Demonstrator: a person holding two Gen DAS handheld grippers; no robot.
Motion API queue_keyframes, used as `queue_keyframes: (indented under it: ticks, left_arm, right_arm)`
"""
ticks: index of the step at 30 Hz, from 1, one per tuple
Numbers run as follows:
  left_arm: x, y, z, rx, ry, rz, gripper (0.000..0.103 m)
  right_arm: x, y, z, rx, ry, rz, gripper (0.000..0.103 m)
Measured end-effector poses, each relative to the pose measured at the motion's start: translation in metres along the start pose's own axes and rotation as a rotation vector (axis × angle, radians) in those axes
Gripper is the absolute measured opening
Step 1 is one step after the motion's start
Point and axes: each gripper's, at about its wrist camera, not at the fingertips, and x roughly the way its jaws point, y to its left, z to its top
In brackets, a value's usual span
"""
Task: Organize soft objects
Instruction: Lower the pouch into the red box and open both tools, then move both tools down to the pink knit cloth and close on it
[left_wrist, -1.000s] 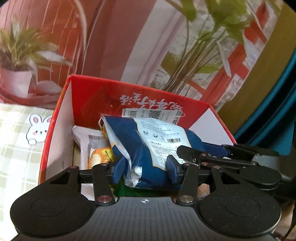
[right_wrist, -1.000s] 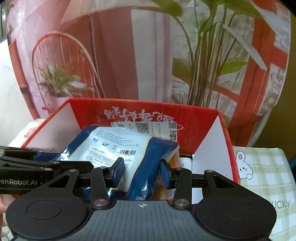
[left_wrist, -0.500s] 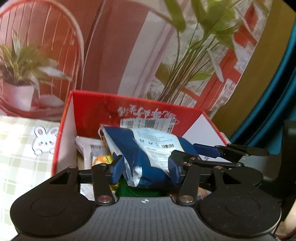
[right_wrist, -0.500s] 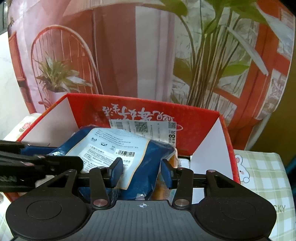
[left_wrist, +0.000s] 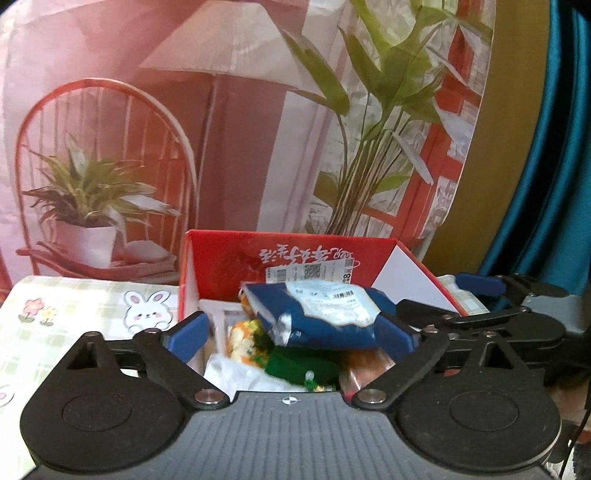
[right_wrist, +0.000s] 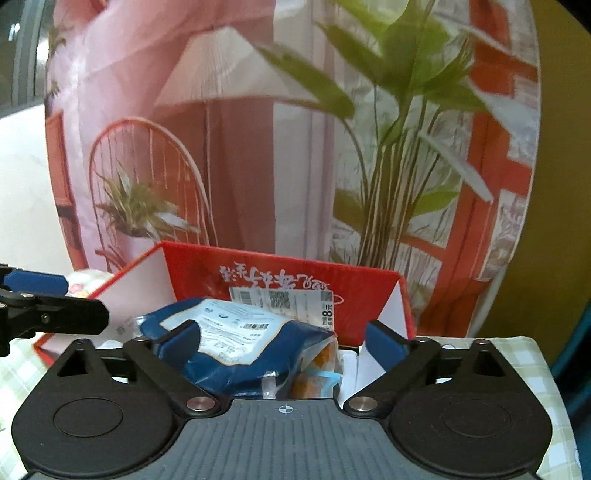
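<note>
While 2 grippers opening, 1 blue pkt, 1 box

Left hand-held gripper and right hand-held gripper: jaws opening wide, pointing slightly downward, nothing gripped.

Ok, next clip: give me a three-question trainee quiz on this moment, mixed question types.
1. True or false: the blue snack bag lies on top of the other items inside the red cardboard box.
2. Multiple choice: what is printed on the checked tablecloth to the left of the box? A) a cat B) a rabbit C) a car
3. Fill in: the pads of the left gripper and the right gripper are ____ the bag.

Key: 1 true; 2 B; 3 off (both sets of jaws are opening, the bag lying loose between them).
</note>
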Motion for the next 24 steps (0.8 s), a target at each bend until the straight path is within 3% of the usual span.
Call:
queue_keyframes:
  ticks: [6,13,24]
  left_arm:
    - [-0.023,-0.004,-0.014,0.030,0.015,0.073,0.103]
    - [-0.042,-0.002,-0.035,0.027,0.011,0.092,0.103]
    - [-0.060,0.006,-0.081,0.014,-0.004,0.095,0.103]
  right_arm:
    - [-0.032,0.006,-0.008,0.009,-0.053,0.031,0.103]
    - [-0.064,0.012,-0.020,0.043,-0.091,0.058,0.103]
    - [-0.086,0.007,-0.071,0.134,-0.019,0.032,0.103]
